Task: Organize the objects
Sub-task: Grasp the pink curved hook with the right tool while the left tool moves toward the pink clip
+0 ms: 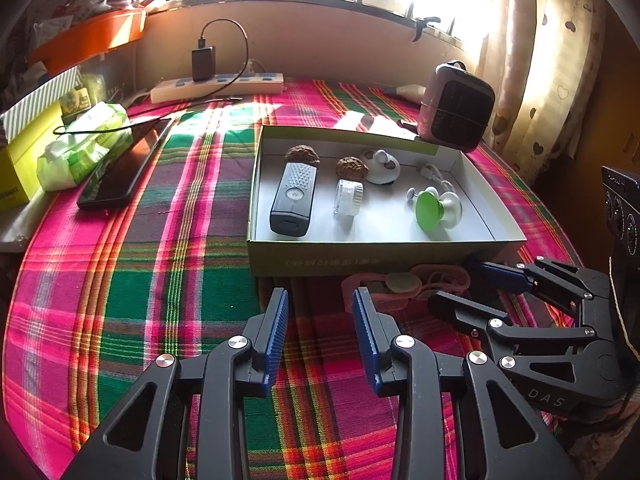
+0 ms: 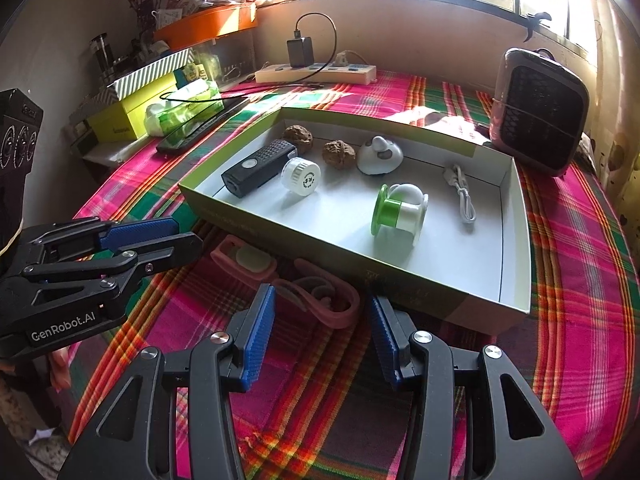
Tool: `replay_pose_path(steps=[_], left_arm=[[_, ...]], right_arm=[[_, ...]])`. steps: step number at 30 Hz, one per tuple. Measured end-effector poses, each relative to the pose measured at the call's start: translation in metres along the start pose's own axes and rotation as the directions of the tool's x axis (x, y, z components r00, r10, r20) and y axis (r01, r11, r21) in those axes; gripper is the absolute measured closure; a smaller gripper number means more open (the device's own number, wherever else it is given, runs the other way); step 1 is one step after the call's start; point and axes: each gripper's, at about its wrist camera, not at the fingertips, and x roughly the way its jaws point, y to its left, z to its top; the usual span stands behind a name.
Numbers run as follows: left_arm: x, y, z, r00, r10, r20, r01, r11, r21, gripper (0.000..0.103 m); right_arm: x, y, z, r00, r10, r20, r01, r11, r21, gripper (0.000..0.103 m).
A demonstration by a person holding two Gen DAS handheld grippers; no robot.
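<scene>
A shallow cardboard box [image 1: 360, 262] [image 2: 516, 240] lies on the plaid cloth. Inside lie a black torch [image 1: 294, 200] [image 2: 256, 168], two walnuts [image 1: 351, 168] [image 2: 338, 153], a clear round jar [image 1: 349, 197] [image 2: 302, 176], a white gadget [image 1: 381, 166] [image 2: 378, 155], a green-and-white spool [image 1: 434, 208] [image 2: 398, 214] and a white cable [image 1: 434, 174] [image 2: 460, 194]. A pink strap with a pale disc [image 1: 402, 284] [image 2: 320, 296] lies on the cloth against the box's near wall. My left gripper [image 1: 320, 304] [image 2: 184, 232] is open and empty just left of it. My right gripper [image 2: 322, 316] [image 1: 452, 284] is open, with the strap's loop between its fingertips.
A small heater [image 1: 456, 106] [image 2: 538, 112] stands behind the box at right. A power strip with a charger [image 1: 218, 84] [image 2: 316, 70] lies at the back. A phone [image 1: 120, 172] [image 2: 192, 132], a wipes pack [image 1: 86, 144] and boxes sit at left.
</scene>
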Motion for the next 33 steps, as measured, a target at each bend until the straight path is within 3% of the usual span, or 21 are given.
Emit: replay_pose_path(steps=[6,11,22,27,33], left_arm=[[0.000,0.001,0.000,1.000,0.000,0.000,0.000,1.000,0.000,0.072],[0.001,0.001,0.000,1.000,-0.005,-0.003,0.005,1.000,0.004,0.072],[0.007,-0.001,0.002,1.000,-0.014,-0.016,0.014,1.000,0.016,0.072],[0.007,-0.001,0.003,1.000,-0.013,-0.016,0.013,1.000,0.016,0.072],[0.009,-0.001,0.003,1.000,-0.013,-0.020,0.014,1.000,0.016,0.072]], right_arm=[[-0.001,0.010,-0.004,0.999,0.040,-0.019,-0.040,0.998,-0.049,0.055],[0.005,0.008,-0.001,1.000,0.001,-0.031,-0.002,0.999,-0.040,0.055],[0.014,0.019,0.004,0.999,0.005,-0.033,-0.009,0.996,-0.094,0.055],[0.011,0.016,0.003,1.000,-0.009,-0.025,0.007,0.996,-0.087,0.069],[0.008,0.013,0.001,1.000,-0.018,-0.018,0.016,0.997,-0.070,0.074]])
